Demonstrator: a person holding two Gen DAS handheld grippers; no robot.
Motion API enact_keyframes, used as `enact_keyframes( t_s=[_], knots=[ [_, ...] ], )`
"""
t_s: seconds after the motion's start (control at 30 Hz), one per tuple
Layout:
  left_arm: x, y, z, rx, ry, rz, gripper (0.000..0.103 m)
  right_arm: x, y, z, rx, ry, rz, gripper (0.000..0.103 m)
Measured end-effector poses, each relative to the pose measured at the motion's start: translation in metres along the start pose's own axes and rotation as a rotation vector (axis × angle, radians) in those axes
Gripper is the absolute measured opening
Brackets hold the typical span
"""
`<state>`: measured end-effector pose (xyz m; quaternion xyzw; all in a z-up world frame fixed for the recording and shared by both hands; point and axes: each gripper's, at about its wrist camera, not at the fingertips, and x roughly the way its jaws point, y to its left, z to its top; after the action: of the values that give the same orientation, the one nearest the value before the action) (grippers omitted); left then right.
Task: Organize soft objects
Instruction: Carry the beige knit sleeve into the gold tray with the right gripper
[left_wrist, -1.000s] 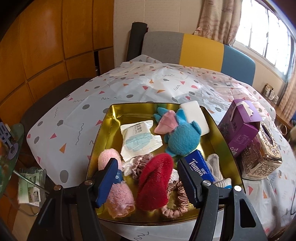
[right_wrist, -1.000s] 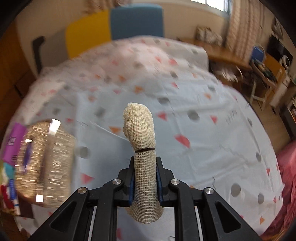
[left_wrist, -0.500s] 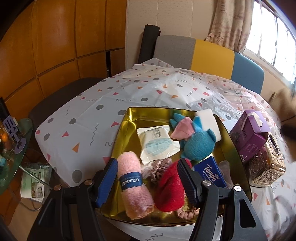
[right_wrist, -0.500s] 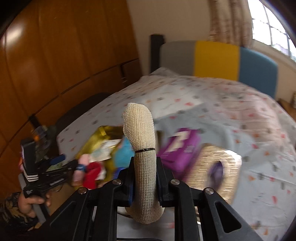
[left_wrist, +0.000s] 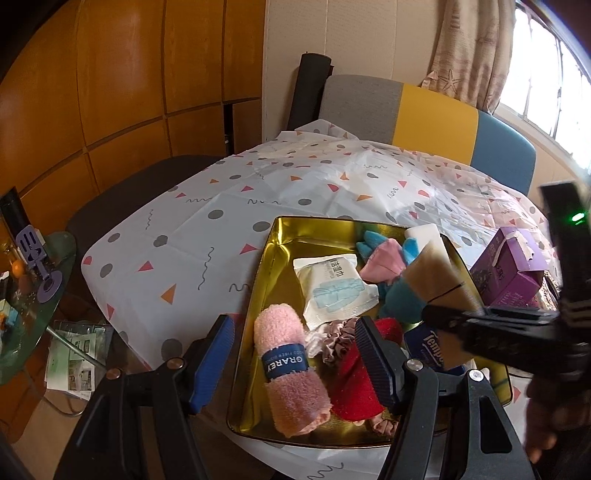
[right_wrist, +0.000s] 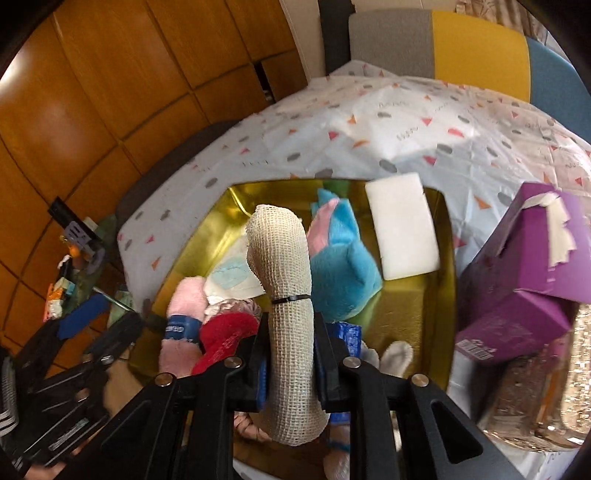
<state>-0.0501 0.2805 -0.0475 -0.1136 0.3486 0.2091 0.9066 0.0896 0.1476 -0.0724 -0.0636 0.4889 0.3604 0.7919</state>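
Note:
A gold tray (left_wrist: 258, 280) (right_wrist: 406, 306) holds a pink rolled towel (left_wrist: 291, 365), a red cloth (left_wrist: 354, 376), a blue plush (right_wrist: 343, 273), a white sponge (right_wrist: 400, 225), a wipes pack (left_wrist: 332, 288) and a scrunchie (left_wrist: 336, 339). My right gripper (right_wrist: 290, 339) hangs above the tray's near middle. Its pads press on a beige mesh roll (right_wrist: 288, 266) (left_wrist: 436, 280), though its jaws are opening. My left gripper (left_wrist: 295, 362) stands open over the tray's near left corner, above the pink towel, and holds nothing.
A purple box (right_wrist: 524, 280) and a glittery gold tissue box (right_wrist: 535, 398) stand right of the tray. A blue tissue pack (left_wrist: 424, 347) lies in the tray. A glass side table (left_wrist: 22, 295) with clutter is at the left; a colourful chair (left_wrist: 406, 110) is behind the table.
My right gripper swung with the mesh roll from over the bare tablecloth to above the tray. The left gripper drifted slightly, so the tray sits further right in its view.

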Motion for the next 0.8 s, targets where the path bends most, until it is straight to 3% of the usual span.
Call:
enact_keyframes(
  t_s=[0.2,0.47,0.63,0.8],
  knots=[
    [0.001,0.002,-0.001,-0.004,0.005,0.005,0.069,0.02,-0.003,-0.006,0.016,0.035,-0.013,0.034],
    [0.002,-0.003,-0.004,0.003,0.009,0.001,0.07,-0.01,-0.005,-0.017,0.024,-0.056,-0.013,0.039],
    [0.0,-0.008,-0.005,0.012,0.003,0.0,0.071,-0.028,-0.006,-0.026,0.023,-0.11,-0.067,0.039],
    [-0.005,-0.016,-0.005,0.026,-0.012,0.007,0.076,-0.046,-0.007,-0.038,0.03,-0.189,-0.183,0.039]
  ],
)
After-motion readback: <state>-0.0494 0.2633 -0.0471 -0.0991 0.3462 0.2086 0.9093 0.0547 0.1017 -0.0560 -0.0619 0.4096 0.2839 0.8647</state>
